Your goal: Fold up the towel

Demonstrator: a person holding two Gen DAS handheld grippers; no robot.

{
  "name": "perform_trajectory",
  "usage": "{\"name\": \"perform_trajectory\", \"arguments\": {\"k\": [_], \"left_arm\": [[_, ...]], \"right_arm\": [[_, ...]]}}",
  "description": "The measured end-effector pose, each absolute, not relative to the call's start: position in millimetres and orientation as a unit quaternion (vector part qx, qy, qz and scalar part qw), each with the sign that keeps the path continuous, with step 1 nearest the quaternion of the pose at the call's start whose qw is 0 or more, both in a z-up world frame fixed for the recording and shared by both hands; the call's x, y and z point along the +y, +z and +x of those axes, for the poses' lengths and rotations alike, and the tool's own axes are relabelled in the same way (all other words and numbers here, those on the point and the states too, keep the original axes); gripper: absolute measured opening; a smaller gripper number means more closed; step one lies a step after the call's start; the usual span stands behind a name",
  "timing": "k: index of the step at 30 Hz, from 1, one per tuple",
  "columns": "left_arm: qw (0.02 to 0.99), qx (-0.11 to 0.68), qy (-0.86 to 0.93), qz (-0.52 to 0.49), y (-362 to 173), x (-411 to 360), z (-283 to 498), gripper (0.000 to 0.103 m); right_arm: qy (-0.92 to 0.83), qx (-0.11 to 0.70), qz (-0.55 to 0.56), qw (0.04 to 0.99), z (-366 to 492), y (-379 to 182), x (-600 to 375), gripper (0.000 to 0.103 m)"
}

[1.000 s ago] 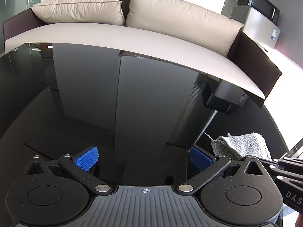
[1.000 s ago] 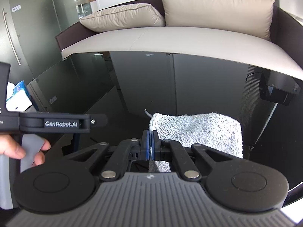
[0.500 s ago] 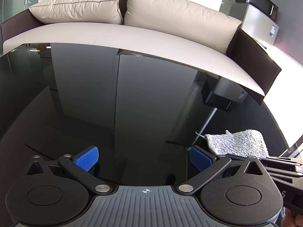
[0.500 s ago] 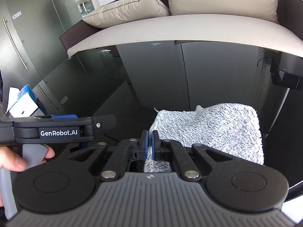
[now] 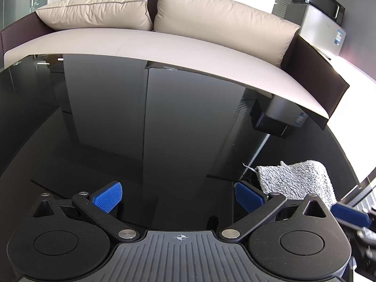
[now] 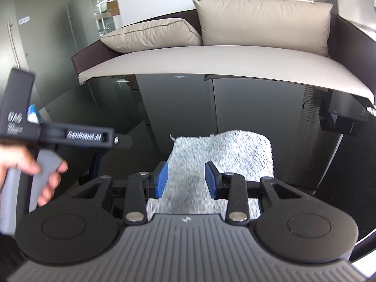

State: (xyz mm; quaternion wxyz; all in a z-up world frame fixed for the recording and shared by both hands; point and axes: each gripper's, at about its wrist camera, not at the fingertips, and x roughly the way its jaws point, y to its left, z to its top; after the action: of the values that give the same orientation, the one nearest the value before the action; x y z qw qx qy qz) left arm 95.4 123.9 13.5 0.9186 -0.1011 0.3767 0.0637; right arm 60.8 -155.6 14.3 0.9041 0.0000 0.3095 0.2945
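Observation:
A small grey fluffy towel (image 6: 223, 155) lies folded flat on the black glossy table (image 6: 235, 108). It also shows at the lower right of the left wrist view (image 5: 296, 181). My right gripper (image 6: 186, 179) is open, its blue pads apart just above the towel's near part, holding nothing. My left gripper (image 5: 178, 196) is open wide and empty over bare table, left of the towel. The left gripper's body and the hand on it show at the left of the right wrist view (image 6: 70, 138).
A beige sofa (image 5: 164, 44) with two cushions runs along the table's far edge. A silver appliance with a black microwave (image 5: 322, 14) on top stands at the far right. The table's right edge (image 5: 347, 164) curves close past the towel.
My right gripper has opened and let go of the towel, which now lies flat on the table. The left gripper has stayed open in place.

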Motion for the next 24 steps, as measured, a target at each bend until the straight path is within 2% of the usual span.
{"name": "perform_trajectory", "arguments": {"k": [18, 20, 24], "left_arm": [[0.917, 0.383, 0.062, -0.089, 10, 118, 95, 0.102], [0.917, 0.383, 0.063, -0.091, 10, 119, 96, 0.102], [0.917, 0.383, 0.063, -0.092, 10, 120, 96, 0.102]], "right_arm": [[0.304, 0.314, -0.066, 0.897, 23, -4, -155, 0.036], [0.304, 0.316, -0.069, 0.896, 23, -6, -154, 0.029], [0.304, 0.312, -0.074, 0.897, 23, -5, -154, 0.022]]}}
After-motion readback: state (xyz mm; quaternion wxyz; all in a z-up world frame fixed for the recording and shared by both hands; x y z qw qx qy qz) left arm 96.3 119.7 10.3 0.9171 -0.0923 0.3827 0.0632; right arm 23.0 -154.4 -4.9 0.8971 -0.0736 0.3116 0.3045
